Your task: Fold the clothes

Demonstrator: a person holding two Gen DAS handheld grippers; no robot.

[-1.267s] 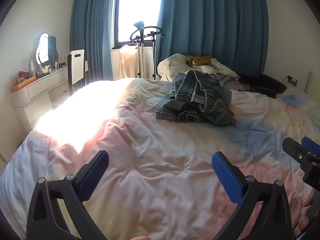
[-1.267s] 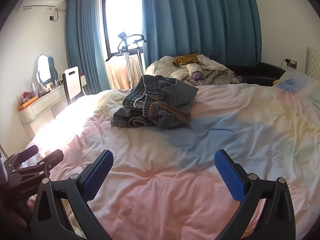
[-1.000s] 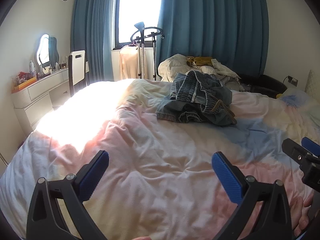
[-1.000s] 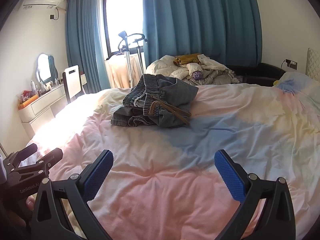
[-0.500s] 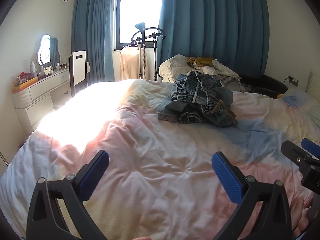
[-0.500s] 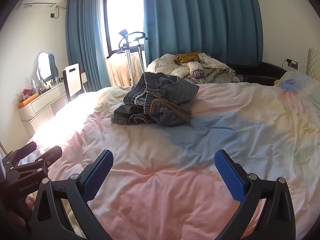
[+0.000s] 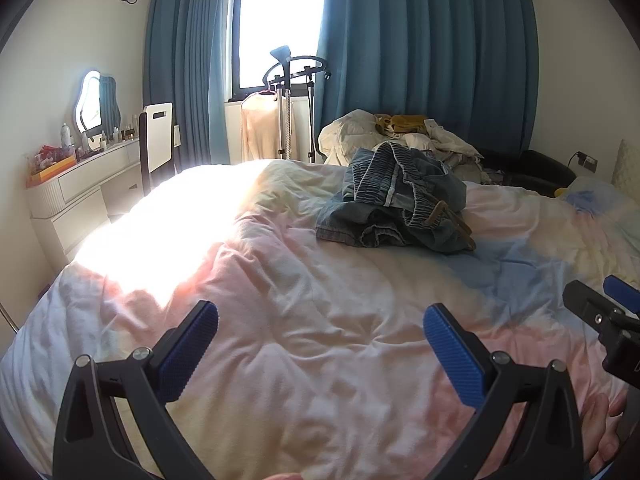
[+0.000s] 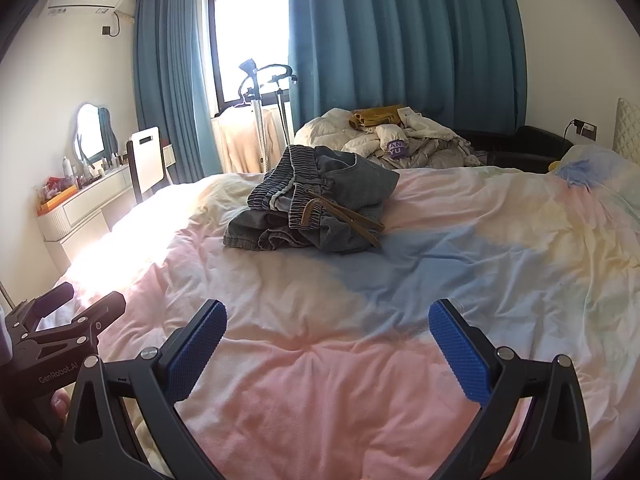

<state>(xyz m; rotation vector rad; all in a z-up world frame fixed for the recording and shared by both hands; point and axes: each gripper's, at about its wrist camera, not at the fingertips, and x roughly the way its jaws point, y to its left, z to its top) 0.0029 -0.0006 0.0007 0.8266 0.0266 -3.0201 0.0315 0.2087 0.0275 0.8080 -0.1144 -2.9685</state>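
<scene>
A crumpled pair of blue denim shorts with an elastic waist and a brown drawstring lies in a heap on the pastel bed cover, in the middle of the bed. My left gripper hovers open over the near part of the cover, well short of the shorts, nothing between its blue pads. My right gripper is likewise open and empty, beside the left one. Each gripper shows at the edge of the other's view, held by a hand.
Beyond the bed a pile of pale clothes and a mustard garment rests on a seat. A garment steamer stand stands by the window with blue curtains. A white dresser with a mirror and a chair line the left wall.
Both grippers have crept slightly forward toward the shorts; the heap looks a little nearer. Both stay open and empty.
</scene>
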